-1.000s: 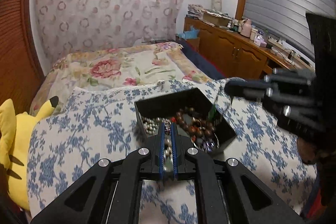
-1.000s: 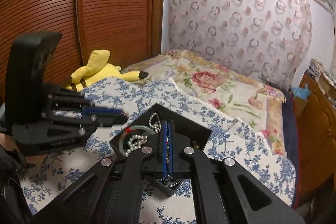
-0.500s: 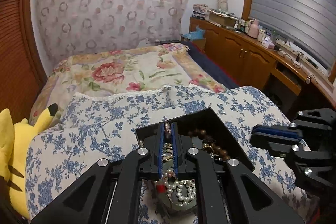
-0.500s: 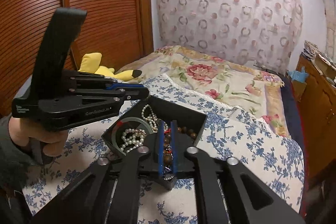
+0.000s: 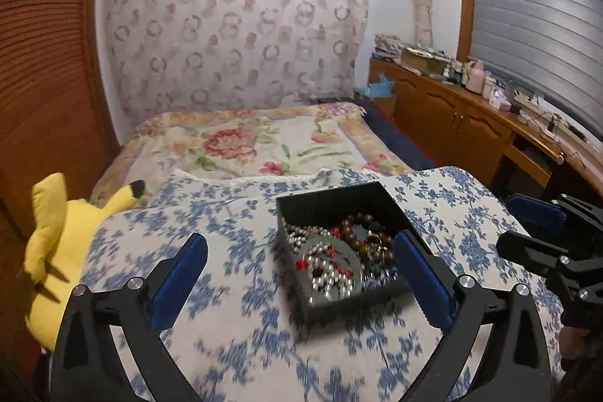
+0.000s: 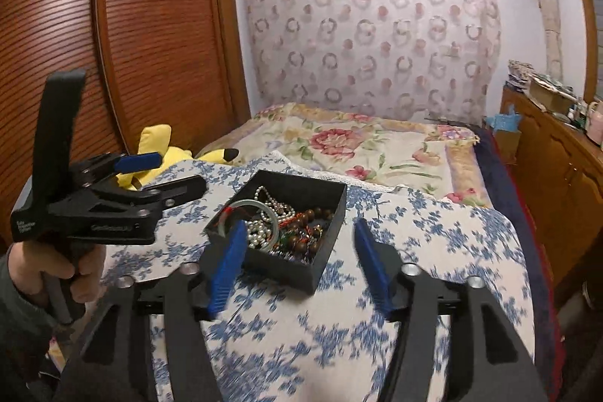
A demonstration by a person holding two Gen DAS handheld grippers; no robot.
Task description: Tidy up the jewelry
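Black jewelry box rests on blue-flowered cloth; yellow plush nearby; both tools spread apart.

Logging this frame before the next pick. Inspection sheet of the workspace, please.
Surface: blue-floral cloth, motion-blurred near the camera.
Job's things: open black box with pearl strands, brown bead bracelet, greenish bangle, tangled.
Clutter: yellow plush at the cloth's left edge.
Grippers: left tool open, empty; right tool open, empty.
Cables: wires on the sideboard.
Surroundings: floral bedspread, patterned curtain, wooden wardrobe.
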